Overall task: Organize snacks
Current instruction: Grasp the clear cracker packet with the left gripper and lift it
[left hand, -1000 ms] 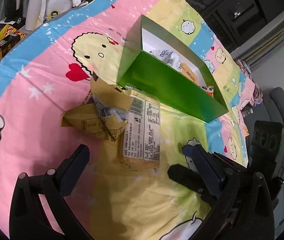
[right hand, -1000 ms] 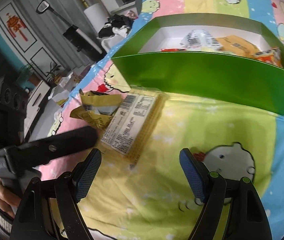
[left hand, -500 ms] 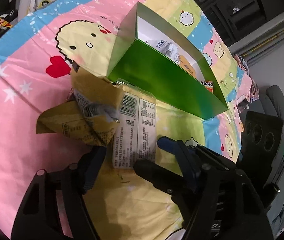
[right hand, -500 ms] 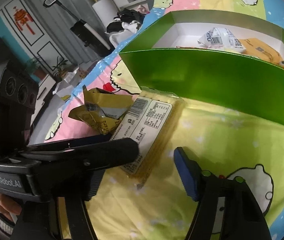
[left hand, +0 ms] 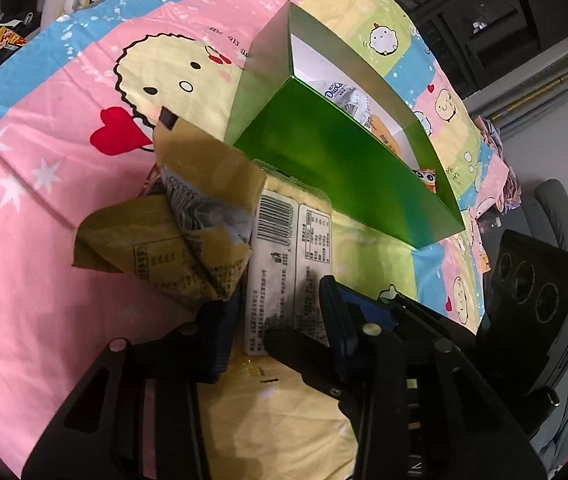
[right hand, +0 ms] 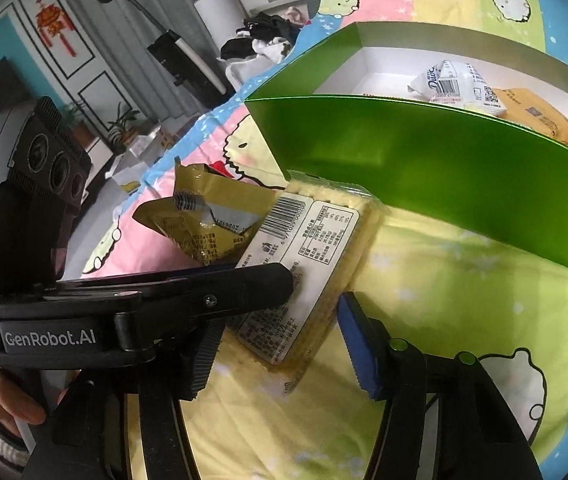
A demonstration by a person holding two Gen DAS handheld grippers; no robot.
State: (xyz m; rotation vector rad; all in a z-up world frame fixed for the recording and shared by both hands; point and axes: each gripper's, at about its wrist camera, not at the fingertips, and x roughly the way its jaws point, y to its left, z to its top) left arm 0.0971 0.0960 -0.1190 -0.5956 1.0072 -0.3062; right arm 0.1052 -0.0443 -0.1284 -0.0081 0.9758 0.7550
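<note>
A flat clear pack of yellow crackers with a white label (left hand: 287, 264) (right hand: 303, 280) lies on the cartoon bedsheet in front of a green box (left hand: 347, 172) (right hand: 463, 184). Crumpled yellow snack bags (left hand: 188, 232) (right hand: 208, 224) lie at its left. The box holds a white packet (right hand: 455, 84), an orange packet (right hand: 535, 112) and another snack. My left gripper (left hand: 276, 324) straddles the near end of the cracker pack, fingers close around it. My right gripper (right hand: 280, 348) is open, its fingers on either side of the same pack, the left gripper crossing in front.
The bed's sheet (left hand: 44, 120) spreads left and behind the box. Clothes (right hand: 268, 40) lie at the bed's far edge. A grey chair (left hand: 555, 208) stands to the right of the bed.
Both grippers have moved forward to the cracker pack. The left gripper's fingers have narrowed around its near end. The right gripper's left side is now covered by the left gripper.
</note>
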